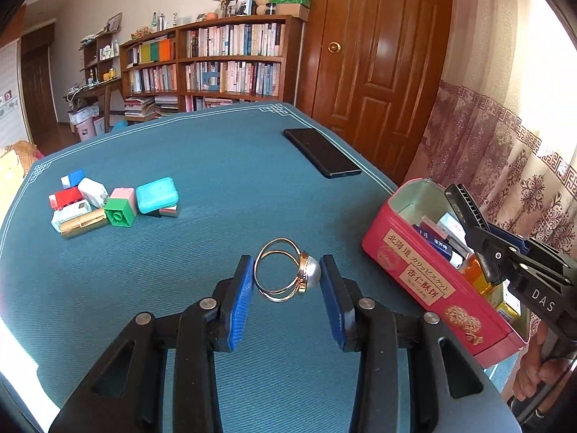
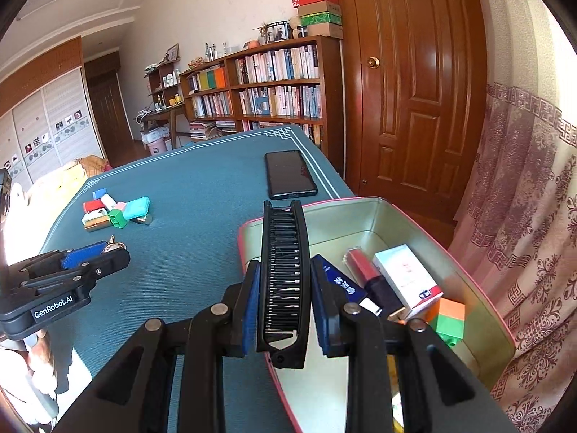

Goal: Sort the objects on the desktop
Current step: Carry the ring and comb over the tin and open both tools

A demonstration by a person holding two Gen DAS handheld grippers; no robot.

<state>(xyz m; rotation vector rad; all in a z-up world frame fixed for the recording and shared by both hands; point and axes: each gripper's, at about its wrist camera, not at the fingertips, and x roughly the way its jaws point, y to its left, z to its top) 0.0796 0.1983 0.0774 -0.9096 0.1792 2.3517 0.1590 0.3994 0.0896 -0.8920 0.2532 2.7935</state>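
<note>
My left gripper (image 1: pixel 285 281) is shut on a gold double-band ring with a pearl (image 1: pixel 281 274), held just above the blue tablecloth (image 1: pixel 216 166). In the right wrist view that same left gripper (image 2: pixel 108 252) shows at the left with the ring (image 2: pixel 114 243) in its tips. A black folding comb (image 2: pixel 285 270) stands upright between the blue pads of my right gripper (image 2: pixel 285 296), which is shut on it over the near left rim of the red tin (image 2: pixel 360 204). From the left wrist view the comb (image 1: pixel 463 213) hangs over the tin (image 1: pixel 425 281).
A pile of small items (image 1: pixel 108 198) lies at the far left: coloured bricks, a teal case, a gold lipstick. A black phone (image 1: pixel 321 151) rests near the table's far right edge. The tin holds a lipstick (image 2: pixel 364 270), a white box (image 2: pixel 407 278) and an orange-green brick (image 2: pixel 450 317).
</note>
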